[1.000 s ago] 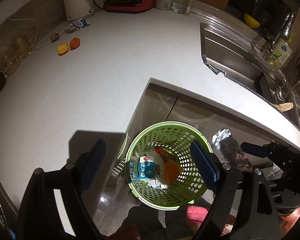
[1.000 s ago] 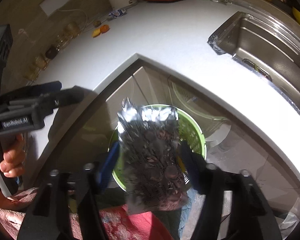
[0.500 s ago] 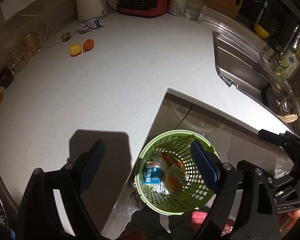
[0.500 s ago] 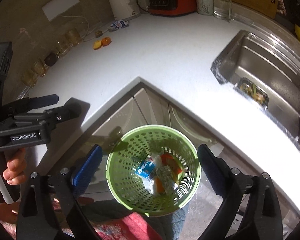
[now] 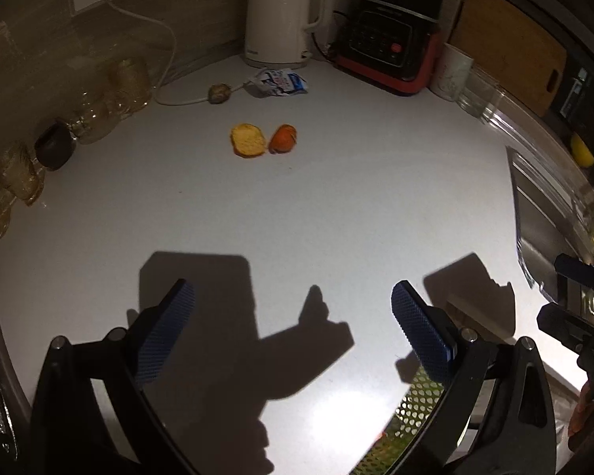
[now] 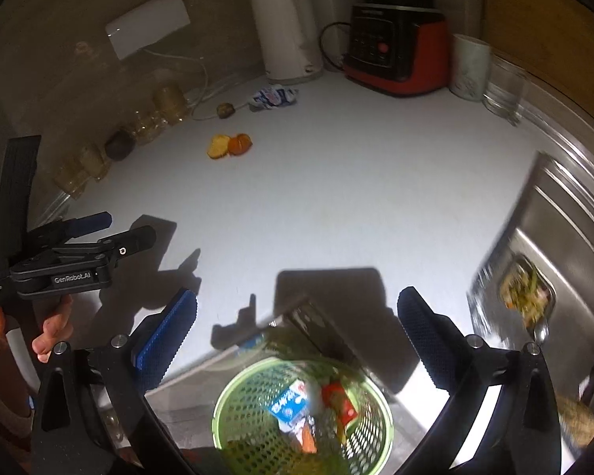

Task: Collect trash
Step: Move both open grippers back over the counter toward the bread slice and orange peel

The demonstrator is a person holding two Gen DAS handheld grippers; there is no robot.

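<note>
While orange peels (image 5: 264, 139) and a crumpled wrapper (image 5: 278, 82) lie far back on the bare white counter (image 5: 336, 206), both the left gripper (image 5: 293, 328) and the right gripper (image 6: 297, 336) are opening, empty, above the green basket (image 6: 303, 407) of trash below the counter's edge.

A matt white counter (image 5: 336, 217) is lying ahead of the tongs. A perforated green plastic basket (image 6: 233, 407) is sitting below them, a brushed steel sink (image 6: 554, 237) gleaming rightward, a glossy plastic kettle (image 5: 281, 12) and wooden board (image 5: 507, 39) standing beyond.

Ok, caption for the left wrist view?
Empty left tongs opening over white counter, facing two peel pieces and a wrapper.
</note>
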